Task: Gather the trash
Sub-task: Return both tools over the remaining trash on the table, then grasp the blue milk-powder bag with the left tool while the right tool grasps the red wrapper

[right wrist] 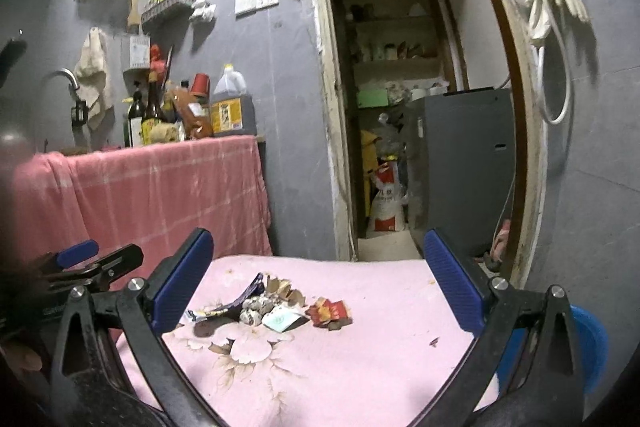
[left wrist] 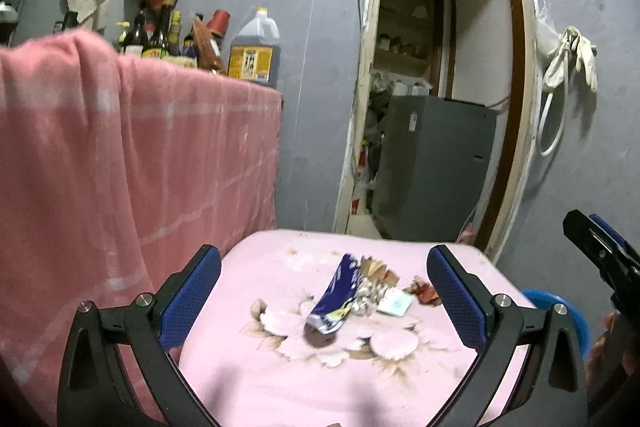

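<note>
Both claws, left claw (left wrist: 324,301) and right claw (right wrist: 318,281), gape wide and empty above the pink bench (left wrist: 248,379), framing a blue wrapper (left wrist: 338,297) among crumpled scraps.

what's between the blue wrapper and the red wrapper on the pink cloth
In the right wrist view, crumpled paper balls and a small pale green packet lie between the blue wrapper and the red wrapper.

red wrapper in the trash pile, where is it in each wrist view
Left wrist: the red wrapper lies at the pile's right end, next to the left gripper's right finger.
Right wrist: it again lies at the pile's right end, near frame centre, between the right gripper's open fingers.
Shared landmark: the blue snack bag at the pile's left end.
</note>
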Demonstrator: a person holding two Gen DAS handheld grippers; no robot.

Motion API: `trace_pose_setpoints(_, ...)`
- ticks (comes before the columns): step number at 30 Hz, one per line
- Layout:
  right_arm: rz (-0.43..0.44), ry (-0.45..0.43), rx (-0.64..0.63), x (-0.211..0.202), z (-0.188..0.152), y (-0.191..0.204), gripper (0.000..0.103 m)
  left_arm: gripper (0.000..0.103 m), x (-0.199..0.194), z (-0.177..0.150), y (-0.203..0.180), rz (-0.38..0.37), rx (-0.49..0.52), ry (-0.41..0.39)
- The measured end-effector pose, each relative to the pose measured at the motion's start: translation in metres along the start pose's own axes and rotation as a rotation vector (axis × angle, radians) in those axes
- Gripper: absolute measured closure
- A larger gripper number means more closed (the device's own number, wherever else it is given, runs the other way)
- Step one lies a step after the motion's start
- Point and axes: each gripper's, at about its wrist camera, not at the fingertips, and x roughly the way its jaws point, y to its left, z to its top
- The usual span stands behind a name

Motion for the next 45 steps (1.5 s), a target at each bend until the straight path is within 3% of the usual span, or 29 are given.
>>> trace_pose_setpoints(13, -0.014, 0.189, -0.009, 0.059, -0.037, -0.008, 0.0, 0.002, 0.06, -0.03, 0.013, -0.002, 0.024, 0.203)
trace_pose_setpoints(21, -0.011, 0.368, 0.012, 0.108, -0.051, -0.02, 0.0, 0.002, 0.099, -0.037, 0.019, -0.016, 0.009, 0.342)
trace_pose_setpoints(29, -0.012, 0.504, 0.033, 0.151, -0.063, -0.025, 0.002, 0.003, 0.12, -0.037, 0.025, -0.048, -0.035, 0.409)
trace_pose_setpoints(34, -0.001, 0.597, 0.053, 0.174, -0.073, -0.028, 0.014, 0.008, 0.13, -0.036, 0.024, -0.076, -0.043, 0.451)
trace_pose_setpoints(40, 0.026, 0.665, 0.059, 0.194, -0.077, -0.029, 0.029, 0.028, 0.142, -0.038, 0.027, -0.117, -0.083, 0.508)
trace_pose_setpoints(45, 0.05, 0.681, 0.062, 0.2, -0.078, -0.029, 0.051, 0.041, 0.145, -0.035, 0.031, -0.14, -0.11, 0.525)
